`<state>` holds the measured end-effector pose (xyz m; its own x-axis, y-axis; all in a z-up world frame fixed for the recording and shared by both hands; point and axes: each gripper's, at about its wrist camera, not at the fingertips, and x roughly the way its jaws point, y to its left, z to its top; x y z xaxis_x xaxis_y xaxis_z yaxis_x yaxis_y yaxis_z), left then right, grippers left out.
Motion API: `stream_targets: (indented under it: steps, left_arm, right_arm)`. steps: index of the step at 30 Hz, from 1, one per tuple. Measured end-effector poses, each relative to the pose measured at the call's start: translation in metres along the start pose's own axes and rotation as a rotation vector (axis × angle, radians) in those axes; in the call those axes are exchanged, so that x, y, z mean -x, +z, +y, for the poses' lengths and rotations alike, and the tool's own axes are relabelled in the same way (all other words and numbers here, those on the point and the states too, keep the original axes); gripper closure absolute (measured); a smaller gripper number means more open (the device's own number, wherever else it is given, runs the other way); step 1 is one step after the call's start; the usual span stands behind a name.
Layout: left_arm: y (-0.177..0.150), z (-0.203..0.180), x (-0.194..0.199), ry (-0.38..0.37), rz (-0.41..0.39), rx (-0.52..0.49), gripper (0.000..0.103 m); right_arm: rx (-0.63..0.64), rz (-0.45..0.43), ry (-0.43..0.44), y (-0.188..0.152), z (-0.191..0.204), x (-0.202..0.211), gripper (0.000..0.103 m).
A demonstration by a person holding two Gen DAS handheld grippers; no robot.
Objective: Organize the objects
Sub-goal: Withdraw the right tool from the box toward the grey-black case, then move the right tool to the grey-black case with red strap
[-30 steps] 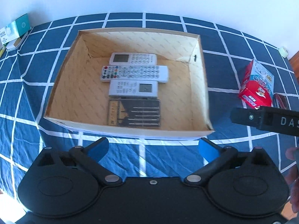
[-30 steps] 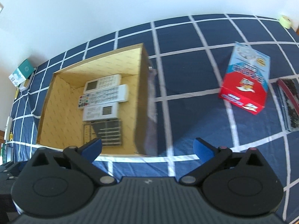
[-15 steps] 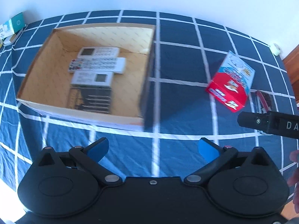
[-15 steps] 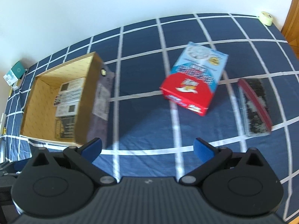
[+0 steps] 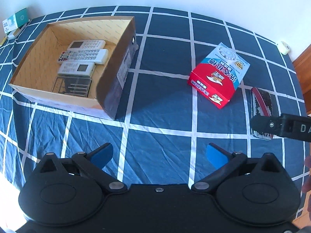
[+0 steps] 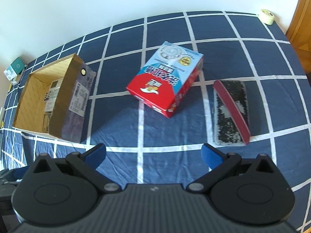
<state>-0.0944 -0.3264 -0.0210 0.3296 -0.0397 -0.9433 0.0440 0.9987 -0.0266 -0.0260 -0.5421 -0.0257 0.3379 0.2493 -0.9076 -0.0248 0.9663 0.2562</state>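
Carton (image 6: 165,77), red and blue, ahead of the spread, empty right gripper (image 6: 153,154): probably light and crushable, best pinched across its narrow sides.

The right claw (image 6: 153,155) hangs wide open over a blue checked cloth (image 6: 243,31). A red and blue carton (image 6: 165,79) lies ahead, with a dark flat case (image 6: 230,112) just right of it. A cardboard box (image 6: 56,95) holding remote controls (image 6: 51,95) sits far left.
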Motion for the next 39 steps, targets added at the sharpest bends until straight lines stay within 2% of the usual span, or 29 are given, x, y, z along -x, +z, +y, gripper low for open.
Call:
stream_targets:
  steps: [6,12,18,25,31,39]
  left_arm:
    - [-0.005,-0.010,-0.004,-0.002,0.006,-0.017,0.000]
    - [-0.010,-0.013,-0.002,-0.016,0.000,-0.046,0.000]
    - [-0.012,-0.022,-0.001,-0.035,-0.003,-0.055,0.000]
    - [-0.015,-0.038,-0.004,-0.029,-0.022,0.002,0.000]
    - [-0.022,-0.067,-0.016,-0.002,-0.027,0.110,0.000]
    - [-0.050,-0.114,-0.042,0.073,0.013,0.290,0.000]
  right_arm:
    - [0.007,-0.011,-0.008,-0.005,-0.020,0.007,0.000]
    - [0.038,-0.015,-0.058,-0.009,-0.034,0.017,0.000]
    - [0.121,-0.015,-0.097,-0.004,-0.043,0.024,0.000]
    - [0.334,-0.002,-0.100,0.013,-0.052,0.021,0.000]
    - [0.548,0.030,-0.071,0.033,-0.072,0.005,0.000]
    - [0.885,0.092,0.048,0.058,-0.105,-0.023,0.000]
